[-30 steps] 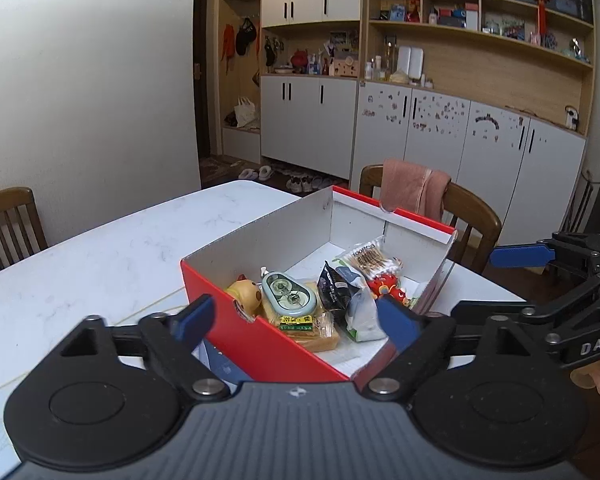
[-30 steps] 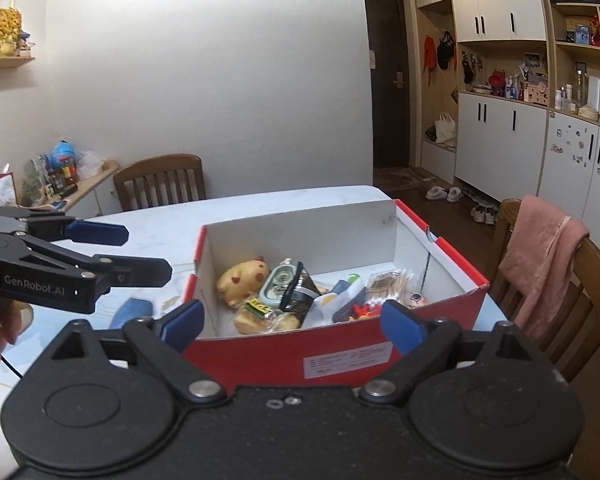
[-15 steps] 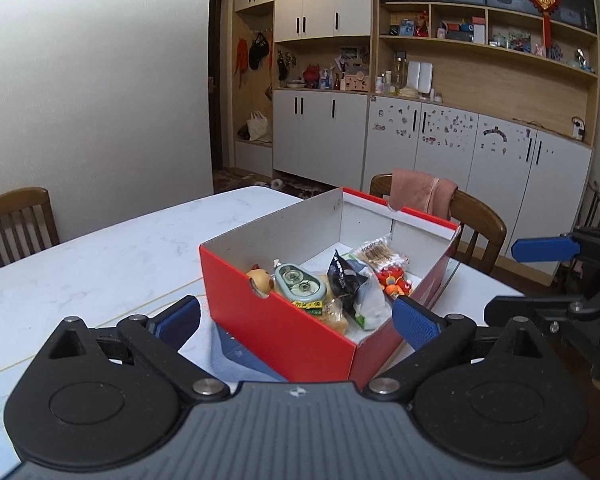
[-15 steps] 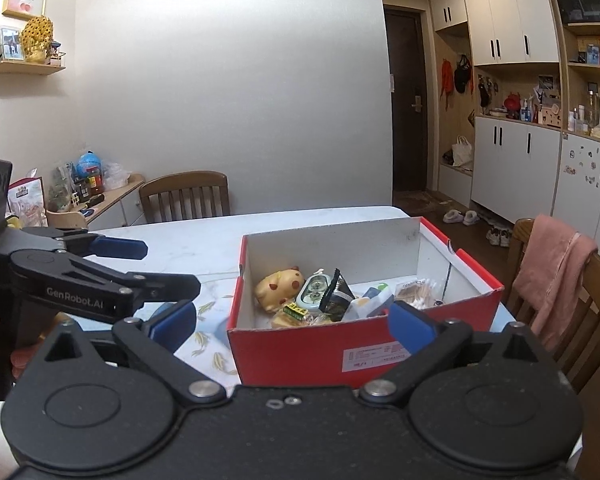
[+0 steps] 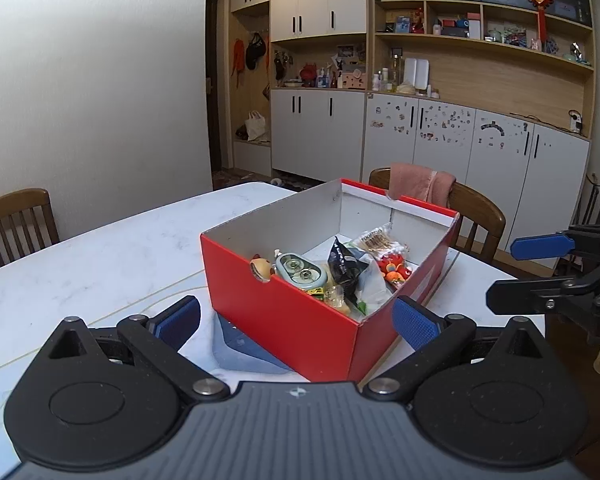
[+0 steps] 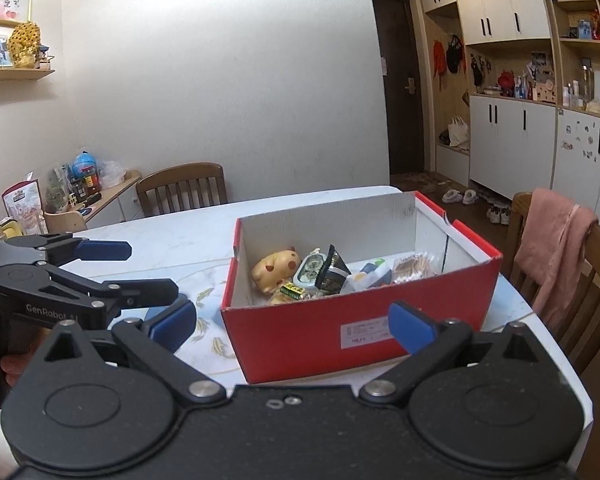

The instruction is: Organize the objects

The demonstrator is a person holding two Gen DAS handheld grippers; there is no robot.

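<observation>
Both grippers empty, short of the red box.
Left gripper and right gripper: fingers spread wide, touching nothing.

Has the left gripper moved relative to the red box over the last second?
Yes. The left gripper has backed away from the red box: earlier its fingers straddled the near corner; now the whole box lies beyond them.

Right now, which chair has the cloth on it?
The chair right of the red box, with a pink cloth over its back. The chair by the wall is bare.
</observation>
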